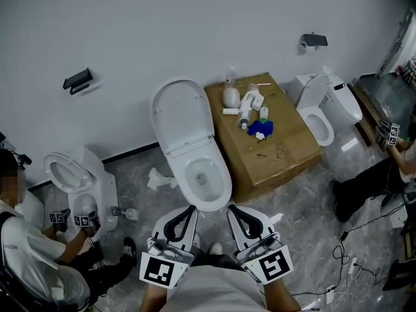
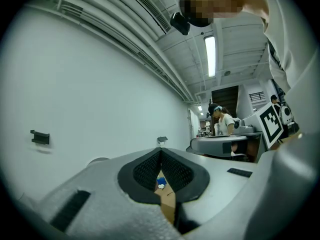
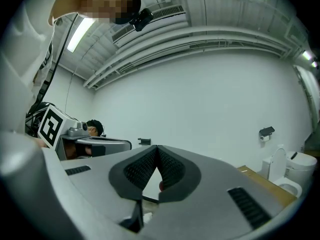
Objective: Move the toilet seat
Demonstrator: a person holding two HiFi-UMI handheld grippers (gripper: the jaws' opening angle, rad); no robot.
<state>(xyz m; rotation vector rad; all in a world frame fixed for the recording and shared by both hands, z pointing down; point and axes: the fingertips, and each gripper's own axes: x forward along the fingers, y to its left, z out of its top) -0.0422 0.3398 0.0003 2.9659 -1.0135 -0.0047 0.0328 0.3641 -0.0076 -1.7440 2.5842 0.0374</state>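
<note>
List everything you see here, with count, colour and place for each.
Centre toilet: one, white, lid raised, middle.
Left toilet, right toilet: one each, white, far sides.
Cardboard box: one, brown, right of the centre toilet.
Cloth: one, blue, on the box.
Left wall holder, right wall holder: one each, black, on the wall.
Person at left, person at right: low at the edges.
Left gripper, right gripper: grey, bottom centre, jaws shut, empty.

The left gripper (image 1: 190, 208) and right gripper (image 1: 232, 208) are pale grey shells with black ribbed pads (image 2: 145, 171), each with a black-and-white marker cube (image 1: 160, 270) at its six-o'clock end, beside a pale shirt (image 1: 208, 296).
</note>
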